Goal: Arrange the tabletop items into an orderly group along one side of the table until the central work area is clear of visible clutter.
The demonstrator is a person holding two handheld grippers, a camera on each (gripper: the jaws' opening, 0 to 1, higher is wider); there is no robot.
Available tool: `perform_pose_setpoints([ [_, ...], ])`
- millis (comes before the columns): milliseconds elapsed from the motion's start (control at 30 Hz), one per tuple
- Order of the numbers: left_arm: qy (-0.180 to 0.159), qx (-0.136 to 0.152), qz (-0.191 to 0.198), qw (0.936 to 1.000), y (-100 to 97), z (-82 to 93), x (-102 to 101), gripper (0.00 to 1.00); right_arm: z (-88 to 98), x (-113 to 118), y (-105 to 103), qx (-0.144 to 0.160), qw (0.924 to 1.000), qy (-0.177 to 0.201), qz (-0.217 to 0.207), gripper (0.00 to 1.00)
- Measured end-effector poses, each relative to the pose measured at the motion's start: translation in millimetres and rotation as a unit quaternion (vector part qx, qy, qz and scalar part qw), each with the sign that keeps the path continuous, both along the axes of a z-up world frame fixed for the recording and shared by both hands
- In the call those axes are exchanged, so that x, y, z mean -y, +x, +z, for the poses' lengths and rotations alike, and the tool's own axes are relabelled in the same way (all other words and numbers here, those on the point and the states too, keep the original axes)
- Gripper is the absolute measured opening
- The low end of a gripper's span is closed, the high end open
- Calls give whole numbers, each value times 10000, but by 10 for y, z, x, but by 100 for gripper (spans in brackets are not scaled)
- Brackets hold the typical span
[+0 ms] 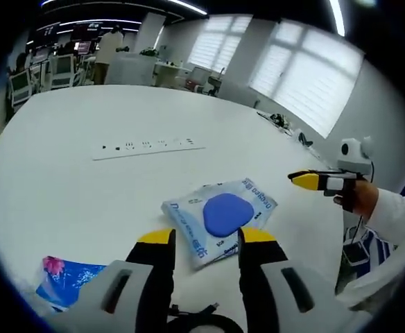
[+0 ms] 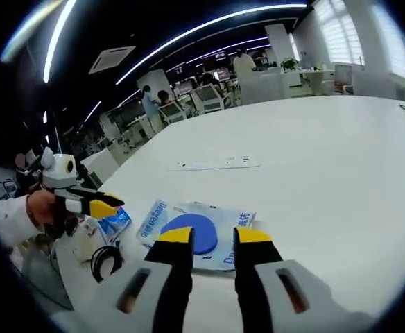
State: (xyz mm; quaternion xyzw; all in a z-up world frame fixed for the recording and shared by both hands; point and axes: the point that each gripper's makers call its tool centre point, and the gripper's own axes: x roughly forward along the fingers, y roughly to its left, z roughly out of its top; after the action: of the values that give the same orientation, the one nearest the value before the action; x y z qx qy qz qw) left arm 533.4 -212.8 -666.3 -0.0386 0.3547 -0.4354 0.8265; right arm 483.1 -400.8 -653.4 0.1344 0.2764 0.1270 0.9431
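Blue-lidded wipes pack (image 1: 220, 219) | just ahead of left gripper (image 1: 206, 237); untouched

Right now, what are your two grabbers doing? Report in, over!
Left gripper open, empty, over the wipes pack. Right gripper open, empty, facing the same pack. Small blue packet lies beside it. Power strip mid-table. Nothing blocking. Over.
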Motion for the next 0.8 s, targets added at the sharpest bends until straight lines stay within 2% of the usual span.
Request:
perform_pose_setpoints([
  [200,-65,123,35,9999,-18,157,-90,38,143,-152,-59,89,9999,45,83,23],
  [800,-259,383,168,9988,-96,558,-415,45,339,-501,-134,253,9989,171,368,25],
])
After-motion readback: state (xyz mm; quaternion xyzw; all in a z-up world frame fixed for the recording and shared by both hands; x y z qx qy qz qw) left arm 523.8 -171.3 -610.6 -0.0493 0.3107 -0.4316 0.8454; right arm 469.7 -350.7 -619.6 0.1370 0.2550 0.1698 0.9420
